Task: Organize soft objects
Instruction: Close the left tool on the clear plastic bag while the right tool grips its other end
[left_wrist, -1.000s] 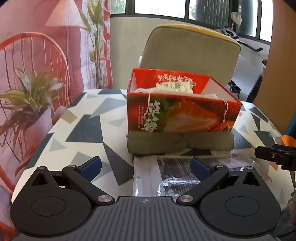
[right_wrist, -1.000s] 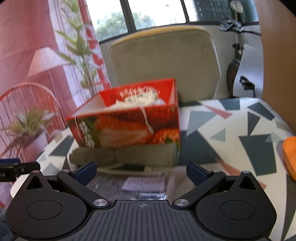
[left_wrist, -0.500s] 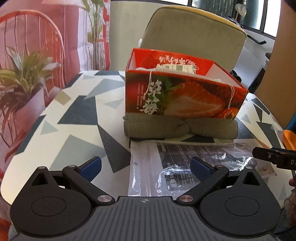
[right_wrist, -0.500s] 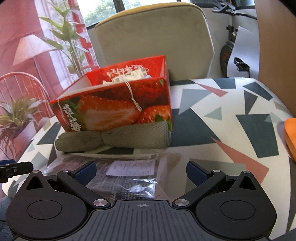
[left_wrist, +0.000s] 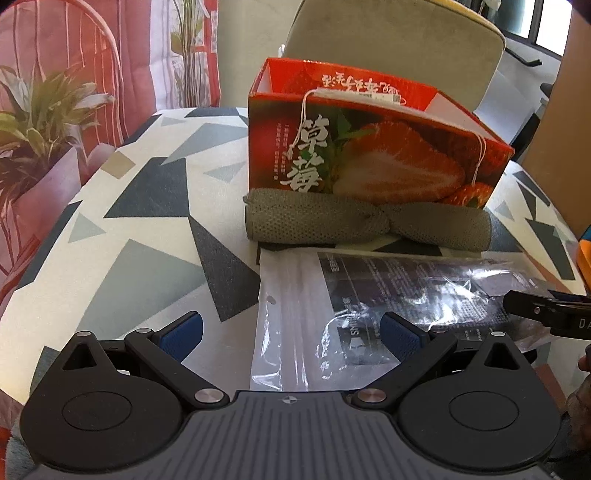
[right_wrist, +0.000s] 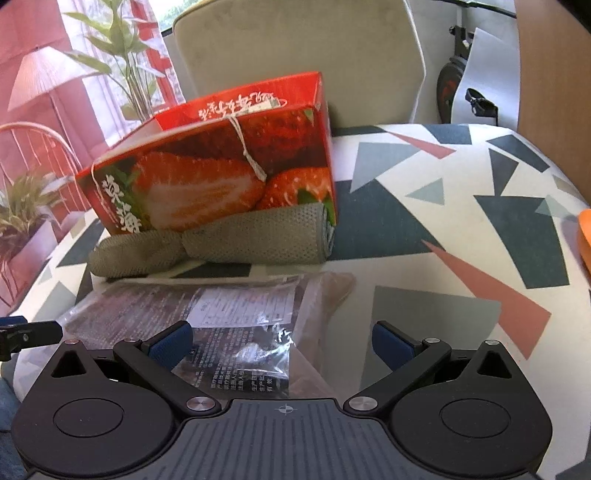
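Note:
A grey-green rolled cloth (left_wrist: 365, 223) lies against the front of a red strawberry box (left_wrist: 369, 155). A clear plastic bag holding a dark folded item (left_wrist: 388, 317) lies flat in front of the cloth. My left gripper (left_wrist: 291, 332) is open and empty above the bag's near left part. In the right wrist view the cloth (right_wrist: 221, 245), the box (right_wrist: 221, 170) and the bag (right_wrist: 221, 325) show too. My right gripper (right_wrist: 282, 341) is open and empty above the bag's near right part.
The table (left_wrist: 147, 236) has a white cloth with grey and pink triangles. A beige chair (right_wrist: 295, 62) stands behind the box. An orange object (right_wrist: 583, 236) sits at the right edge. A potted plant (left_wrist: 37, 122) stands left of the table.
Both grippers have tilted down and moved forward over the plastic bag. The box and cloth look nearer. Both stay open.

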